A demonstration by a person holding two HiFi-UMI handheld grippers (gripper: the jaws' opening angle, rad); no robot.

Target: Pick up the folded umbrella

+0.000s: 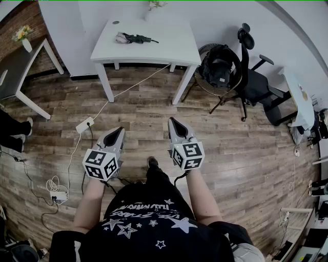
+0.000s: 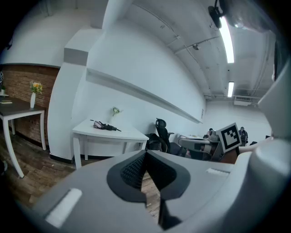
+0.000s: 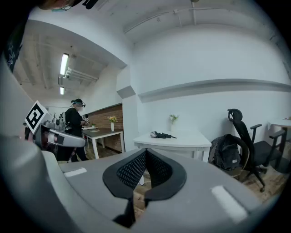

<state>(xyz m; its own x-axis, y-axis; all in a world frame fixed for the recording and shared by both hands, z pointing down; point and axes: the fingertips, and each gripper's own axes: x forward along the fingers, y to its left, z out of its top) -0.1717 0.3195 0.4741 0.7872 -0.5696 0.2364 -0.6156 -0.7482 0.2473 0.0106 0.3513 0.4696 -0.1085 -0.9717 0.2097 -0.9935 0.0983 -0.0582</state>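
**Desk:** What fills the frame?

**Photographer:** A plank floor [image 1: 246, 148]. At its far side one white worktop [image 1: 169, 46] stands against the wall. One office chair [image 1: 256, 82] carrying one backpack [image 1: 218, 66] is on its right, and one darker table [image 1: 15, 66] is on its left.

**Desk:** And the grippers?

**Photographer:** Two, held low in front of the person, both aimed toward the worktop. The left gripper [image 1: 121, 130] has its jaws pressed together with nothing between them. The right gripper [image 1: 172, 122] is the same, closed and empty.

**Desk:** Where is the umbrella?

**Photographer:** One folded umbrella [image 1: 134, 38] lies on the worktop, left of its middle. It is well apart from both grippers, ahead of them across the floor. Its long axis runs side to side, across the line of approach, with the bulkier pale end at left and the thin dark tip at right.

**Desk:** Which gripper is nearer?

**Photographer:** The left, by a little, as I judge it: the umbrella sits almost in line ahead of it, while the right would have to angle across. Either would need to open first and close across the umbrella's width.

**Desk:** Anything smaller?

**Photographer:** One vase [image 1: 150, 10] behind the umbrella, and one power strip [image 1: 84, 124] on the floor.
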